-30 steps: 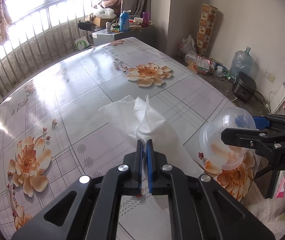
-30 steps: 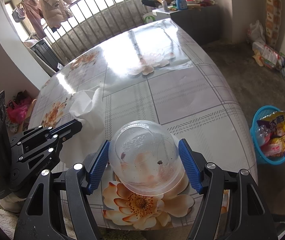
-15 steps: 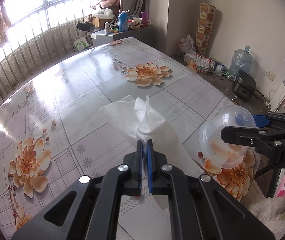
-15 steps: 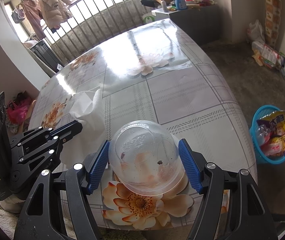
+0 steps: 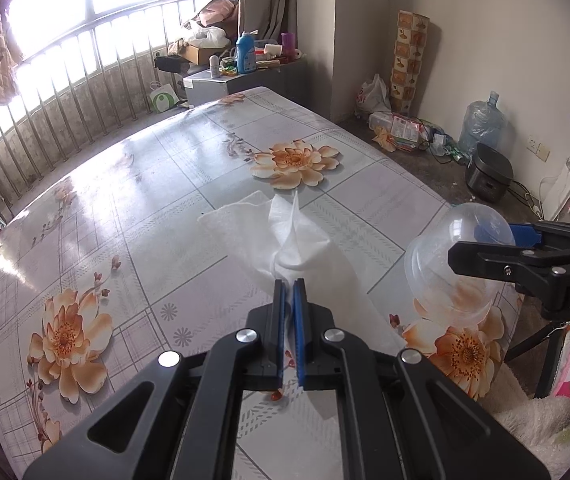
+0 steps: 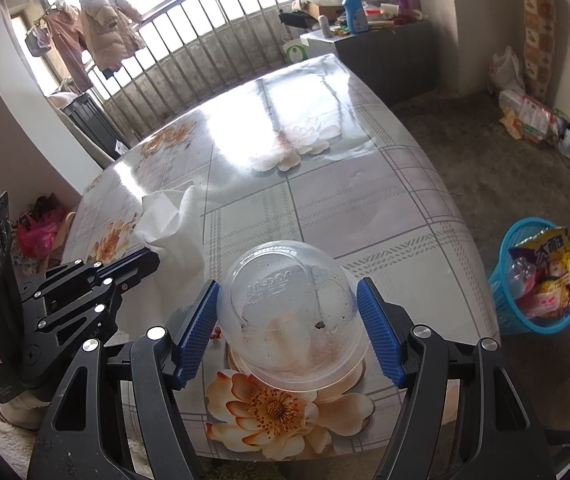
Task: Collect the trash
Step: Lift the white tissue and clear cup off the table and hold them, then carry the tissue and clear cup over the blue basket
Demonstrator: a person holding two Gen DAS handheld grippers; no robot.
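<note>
Left claw (image 5: 289, 286) pinching tissue (image 5: 285, 236), right claw (image 6: 289, 320) gripping bowl (image 6: 291, 312)

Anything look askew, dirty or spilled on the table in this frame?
Yes. The clear plastic bowl is upside down near the table edge, between the right gripper fingers, its inside smeared with orange residue and dark specks. A crumpled white tissue is pinched in the left gripper.

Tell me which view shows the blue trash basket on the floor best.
The right wrist view: the blue basket stands on the floor right of the table, stuffed with wrappers, in plain sight. The left wrist view does not show it at all.
</note>
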